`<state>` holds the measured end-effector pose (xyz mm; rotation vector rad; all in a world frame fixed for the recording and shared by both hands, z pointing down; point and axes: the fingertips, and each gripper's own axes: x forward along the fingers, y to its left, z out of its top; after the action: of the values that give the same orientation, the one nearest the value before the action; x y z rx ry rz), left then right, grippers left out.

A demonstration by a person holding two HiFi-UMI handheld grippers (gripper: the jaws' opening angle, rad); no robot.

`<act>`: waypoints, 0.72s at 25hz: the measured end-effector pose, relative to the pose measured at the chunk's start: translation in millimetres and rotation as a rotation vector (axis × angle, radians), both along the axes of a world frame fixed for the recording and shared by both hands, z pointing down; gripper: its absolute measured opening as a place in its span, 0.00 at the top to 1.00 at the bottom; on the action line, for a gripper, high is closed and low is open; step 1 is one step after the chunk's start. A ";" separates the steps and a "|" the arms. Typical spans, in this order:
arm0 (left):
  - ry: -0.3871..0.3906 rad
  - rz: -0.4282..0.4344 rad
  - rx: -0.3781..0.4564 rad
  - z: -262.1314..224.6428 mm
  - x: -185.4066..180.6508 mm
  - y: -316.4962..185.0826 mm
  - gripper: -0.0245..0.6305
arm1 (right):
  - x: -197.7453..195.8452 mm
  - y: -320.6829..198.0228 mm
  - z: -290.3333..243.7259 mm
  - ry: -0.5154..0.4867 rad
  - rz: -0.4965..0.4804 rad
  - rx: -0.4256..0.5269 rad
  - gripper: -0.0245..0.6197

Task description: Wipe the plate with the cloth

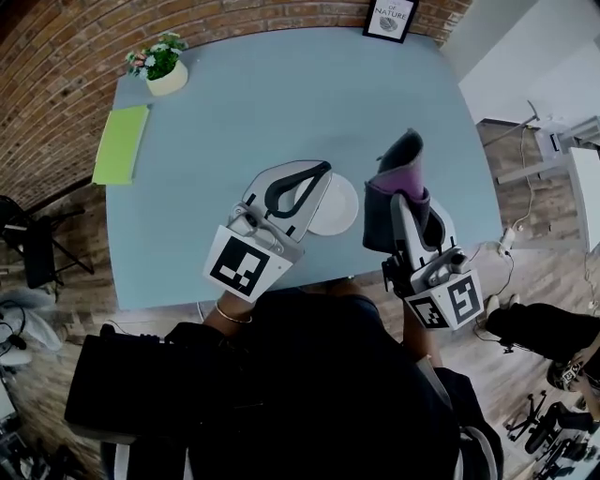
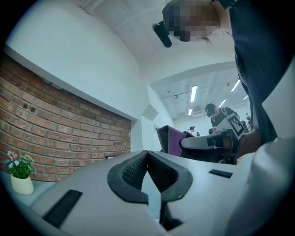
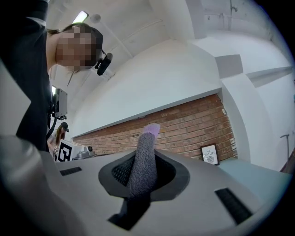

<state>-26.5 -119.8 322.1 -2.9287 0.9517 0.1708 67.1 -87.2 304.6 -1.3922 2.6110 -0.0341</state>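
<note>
A white plate (image 1: 341,208) lies on the pale blue table (image 1: 281,94) near its front edge, partly hidden under my left gripper (image 1: 324,169). That gripper hovers over the plate with its jaws shut and nothing between them; in the left gripper view its dark pads (image 2: 131,170) meet at the tip of the left gripper (image 2: 147,153). My right gripper (image 1: 397,194) is held to the right of the plate, shut on a grey and purple cloth (image 1: 405,161). The cloth (image 3: 146,143) stands up between the jaws of the right gripper (image 3: 144,171). The cloth (image 2: 173,138) also shows in the left gripper view.
A potted plant (image 1: 164,66) and a green pad (image 1: 122,142) sit at the table's far left. A framed picture (image 1: 391,19) leans against the brick wall at the back. A black chair (image 1: 33,246) stands left of the table.
</note>
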 end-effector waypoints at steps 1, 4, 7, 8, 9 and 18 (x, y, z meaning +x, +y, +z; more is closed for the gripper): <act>0.002 -0.009 0.001 0.1 -0.7 0.5 0.97 | 0.6 0.1 0.2 0.001 -0.003 -0.001 0.90; 0.004 -0.029 -0.005 2.8 -3.4 1.2 0.97 | 1.8 0.3 1.2 0.003 -0.009 -0.002 0.90; 0.008 -0.043 -0.007 6.1 -6.7 2.6 0.97 | 2.4 1.0 6.0 0.013 -0.009 -0.008 0.90; 0.008 -0.048 -0.009 8.0 -8.5 3.0 0.97 | 2.4 0.9 8.3 0.018 -0.007 -0.011 0.90; 0.006 -0.053 -0.011 10.4 -10.4 3.2 0.97 | 2.3 0.6 10.7 0.021 -0.004 -0.015 0.90; -0.013 -0.066 -0.068 41.2 -23.4 0.2 0.97 | -2.0 -3.4 31.3 0.046 0.016 -0.048 0.90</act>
<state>-49.9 -119.5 363.3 -2.9507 1.0709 0.1186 65.1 -90.7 335.9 -1.4464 2.6525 -0.0644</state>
